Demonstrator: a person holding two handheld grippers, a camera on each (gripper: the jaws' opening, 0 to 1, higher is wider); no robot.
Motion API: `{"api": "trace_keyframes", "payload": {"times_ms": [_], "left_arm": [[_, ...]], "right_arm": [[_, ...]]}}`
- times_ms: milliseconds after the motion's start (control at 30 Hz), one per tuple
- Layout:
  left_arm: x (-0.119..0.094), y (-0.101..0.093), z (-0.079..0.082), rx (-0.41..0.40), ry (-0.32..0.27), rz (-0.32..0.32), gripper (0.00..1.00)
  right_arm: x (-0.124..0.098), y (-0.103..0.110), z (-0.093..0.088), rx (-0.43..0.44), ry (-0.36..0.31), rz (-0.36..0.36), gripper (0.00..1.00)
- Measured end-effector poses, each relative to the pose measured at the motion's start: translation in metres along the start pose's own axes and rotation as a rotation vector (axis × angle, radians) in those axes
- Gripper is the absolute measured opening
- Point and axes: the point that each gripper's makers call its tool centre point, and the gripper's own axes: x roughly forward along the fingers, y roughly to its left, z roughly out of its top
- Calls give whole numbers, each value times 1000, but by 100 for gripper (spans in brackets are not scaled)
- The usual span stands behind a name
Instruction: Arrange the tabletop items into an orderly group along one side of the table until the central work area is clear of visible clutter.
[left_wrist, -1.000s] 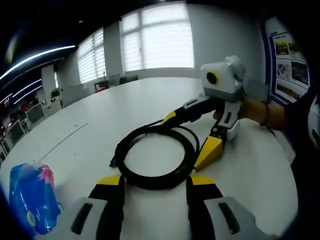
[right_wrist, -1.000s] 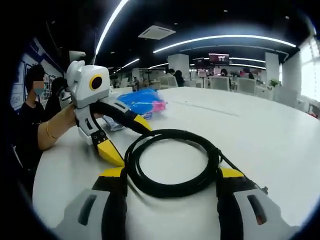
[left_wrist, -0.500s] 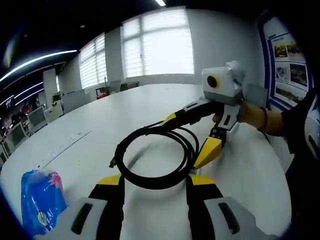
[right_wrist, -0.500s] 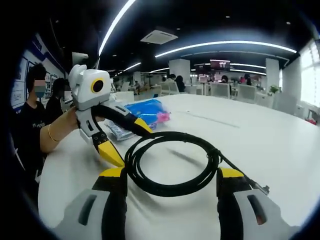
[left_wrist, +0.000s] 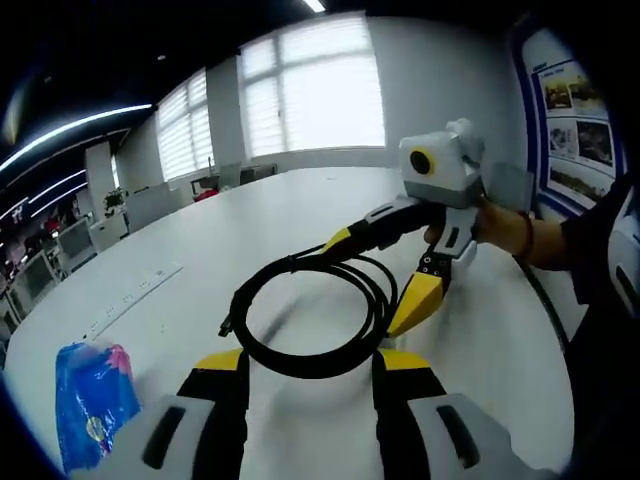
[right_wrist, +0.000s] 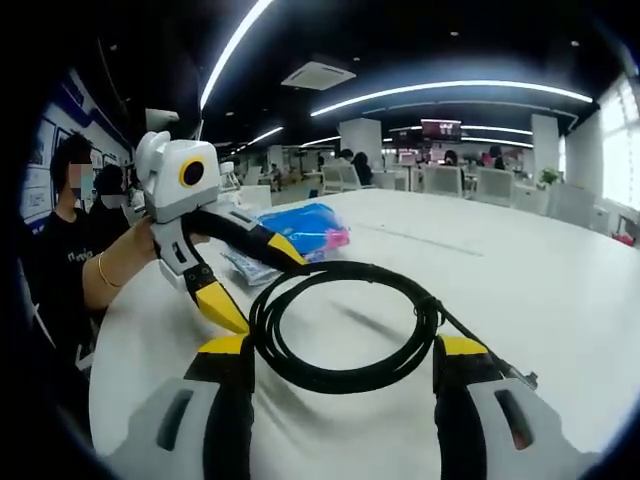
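Cable coil (left_wrist: 310, 315) between both tongs

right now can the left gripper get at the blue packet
Probably yes: the left gripper has jaws open around the black cable coil, which it would have to leave; the blue packet lies beside it with bare table between.

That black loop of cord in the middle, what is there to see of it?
The black cable is a thick, rubbery-looking cord wound into a round coil of a few turns. It seems raised off the white table, casting a shadow beneath, held from opposite sides: the left gripper and the right gripper each have a yellow-tipped jaw on either side of the coil. One loose end sticks out with a small plug. Nothing else touches it; the blue packet lies apart.
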Motion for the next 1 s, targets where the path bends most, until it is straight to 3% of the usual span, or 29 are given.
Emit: {"api": "trace_keyframes", "payload": {"times_ms": [433,1000], "left_arm": [[-12,-13,6,7,-18,0,48],[-29,-29,1,8,-18,11,48]], "right_arm": [[-11,10,7,4,-17,5,69],[-17,28,6,1,-19,16,69]]}}
